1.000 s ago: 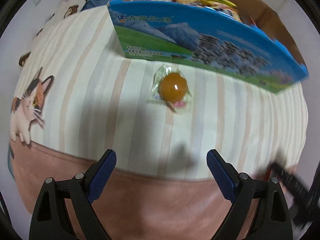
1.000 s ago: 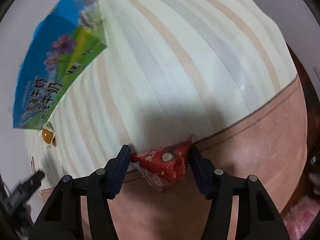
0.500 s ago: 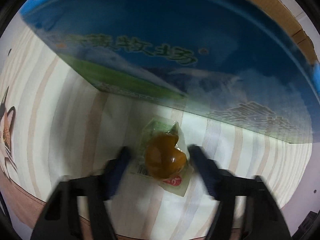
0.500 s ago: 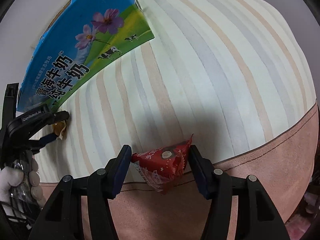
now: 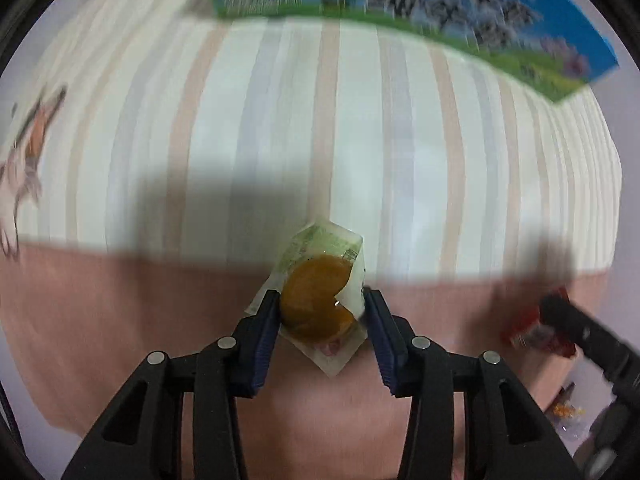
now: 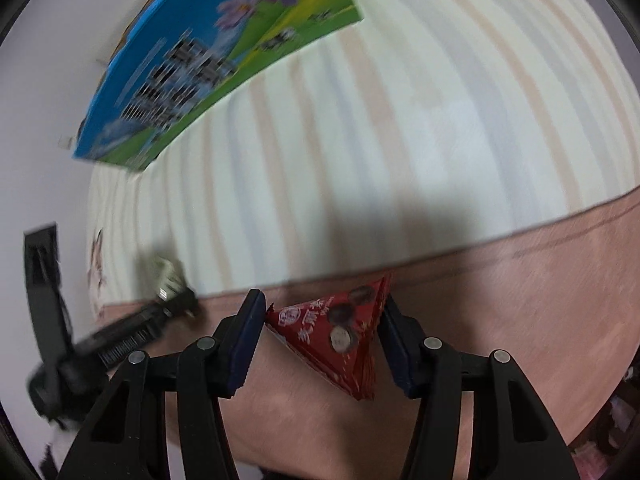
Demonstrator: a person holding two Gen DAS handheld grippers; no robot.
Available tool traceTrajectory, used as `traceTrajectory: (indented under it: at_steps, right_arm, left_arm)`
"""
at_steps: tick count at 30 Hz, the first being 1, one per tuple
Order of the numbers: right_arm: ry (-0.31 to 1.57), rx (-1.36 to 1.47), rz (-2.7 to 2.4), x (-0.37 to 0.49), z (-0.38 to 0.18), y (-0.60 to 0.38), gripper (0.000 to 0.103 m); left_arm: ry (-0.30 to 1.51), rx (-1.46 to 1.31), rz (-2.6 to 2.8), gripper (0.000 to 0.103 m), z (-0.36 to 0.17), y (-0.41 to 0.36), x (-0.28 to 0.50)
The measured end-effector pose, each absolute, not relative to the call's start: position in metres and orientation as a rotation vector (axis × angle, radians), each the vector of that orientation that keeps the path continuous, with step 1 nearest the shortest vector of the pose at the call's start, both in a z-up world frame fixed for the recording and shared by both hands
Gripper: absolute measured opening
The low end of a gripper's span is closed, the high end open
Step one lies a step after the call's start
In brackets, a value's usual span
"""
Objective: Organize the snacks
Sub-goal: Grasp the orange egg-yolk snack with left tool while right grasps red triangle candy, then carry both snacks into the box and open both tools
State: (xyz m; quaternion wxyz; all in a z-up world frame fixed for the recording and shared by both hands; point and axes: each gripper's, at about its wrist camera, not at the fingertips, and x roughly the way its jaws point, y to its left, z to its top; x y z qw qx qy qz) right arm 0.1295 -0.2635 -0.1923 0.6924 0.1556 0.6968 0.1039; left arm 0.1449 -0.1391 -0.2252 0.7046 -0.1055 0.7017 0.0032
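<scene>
A clear packet with a round orange snack (image 5: 316,308) hangs over the pink band of the cloth. My left gripper (image 5: 321,298) is shut on it, jaws closing tight with the pads on its sides. A red triangular snack packet (image 6: 336,332) sits between the pads of my right gripper (image 6: 322,304), whose jaws are closing a little tighter on it. The left wrist view shows the right gripper (image 5: 576,328) and red packet (image 5: 528,328) at the right edge. In the right wrist view the left gripper (image 6: 172,300) is blurred at the left with its packet (image 6: 164,272).
A blue and green milk carton box (image 5: 400,0) stands at the far side of the striped cloth (image 5: 360,140), and also shows in the right wrist view (image 6: 216,60). A cat print (image 5: 28,148) marks the cloth's left edge. More wrapped snacks (image 5: 568,412) lie at the lower right.
My left gripper dropped over the orange snack beside the box, shut on it and drew it back over the pink band. The right gripper, still holding the red packet, swung toward the left gripper.
</scene>
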Motion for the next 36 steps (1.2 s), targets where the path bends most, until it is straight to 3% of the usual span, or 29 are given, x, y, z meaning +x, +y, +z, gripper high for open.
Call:
traceTrajectory:
  at_steps: [6, 8, 15, 20, 23, 26, 27, 29, 32, 36]
  right_arm:
    - [1.607, 0.365, 0.244, 0.116, -0.209, -0.255, 0.058]
    - [1.612, 0.378, 0.233, 0.116, -0.213, -0.254, 0.059]
    - [1.654, 0.397, 0.252, 0.109, -0.217, -0.259, 0.069]
    - [1.663, 0.405, 0.258, 0.102, -0.220, -0.261, 0.074]
    - [1.644, 0.438, 0.248, 0.104, -0.219, -0.262, 0.074]
    - [1.605, 0.440, 0.233, 0.108, -0.216, -0.263, 0.072]
    - [1.598, 0.431, 0.228, 0.109, -0.216, -0.262, 0.070]
    - [1.598, 0.393, 0.224, 0.110, -0.217, -0.259, 0.052]
    - [1.589, 0.367, 0.233, 0.108, -0.218, -0.257, 0.045]
    - [1.574, 0.361, 0.244, 0.105, -0.216, -0.254, 0.044]
  left_arm:
    - [1.586, -0.288, 0.016, 0.041, -0.239, -0.137, 0.125]
    - [1.587, -0.311, 0.015, 0.044, -0.243, -0.135, 0.130]
    - [1.579, -0.353, 0.011, 0.071, -0.261, -0.118, 0.160]
    - [1.570, -0.417, 0.017, 0.072, -0.268, -0.101, 0.157]
    - [1.570, -0.432, 0.036, 0.070, -0.269, -0.095, 0.160]
    - [1.565, -0.381, 0.066, 0.053, -0.265, -0.093, 0.154]
    - [1.559, -0.370, 0.065, 0.049, -0.263, -0.093, 0.153]
    - [1.560, -0.350, 0.062, 0.046, -0.258, -0.096, 0.152]
    - [1.550, -0.307, 0.065, 0.039, -0.253, -0.106, 0.146]
    - [1.533, -0.254, 0.067, 0.039, -0.249, -0.117, 0.142]
